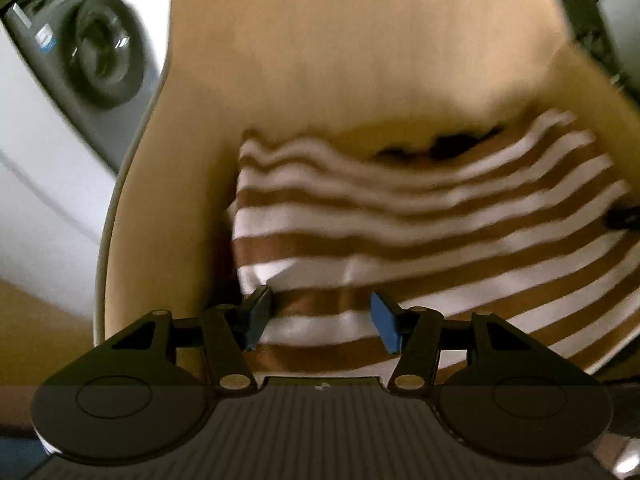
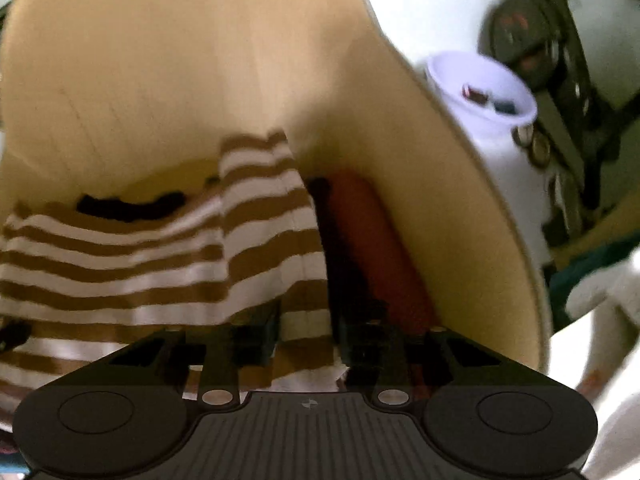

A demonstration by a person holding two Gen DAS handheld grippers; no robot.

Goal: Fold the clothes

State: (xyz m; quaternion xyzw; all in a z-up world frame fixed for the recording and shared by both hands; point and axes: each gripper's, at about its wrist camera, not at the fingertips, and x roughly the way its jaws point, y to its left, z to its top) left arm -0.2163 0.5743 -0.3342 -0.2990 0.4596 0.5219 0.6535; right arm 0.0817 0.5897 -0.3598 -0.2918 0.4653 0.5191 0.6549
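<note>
A brown-and-white striped garment (image 1: 420, 216) lies on the light wooden table (image 1: 340, 48). My left gripper (image 1: 320, 316) is open just above its near left edge, the blue pads (image 1: 384, 320) either side of the cloth without closing on it. In the right wrist view the same garment (image 2: 132, 272) has a folded sleeve or side panel (image 2: 264, 208) standing up over it. My right gripper (image 2: 308, 340) is open over the garment's right edge, its dark fingers (image 2: 360, 332) in shadow. The other gripper's tip shows at the right of the left view (image 1: 624, 218).
A red-orange garment or roll (image 2: 376, 248) lies right of the striped one near the table's rounded edge (image 2: 520, 248). A washing machine (image 1: 96, 52) stands left of the table. A white bucket (image 2: 480, 92) with small items and dark equipment (image 2: 532, 32) stand beyond the right edge.
</note>
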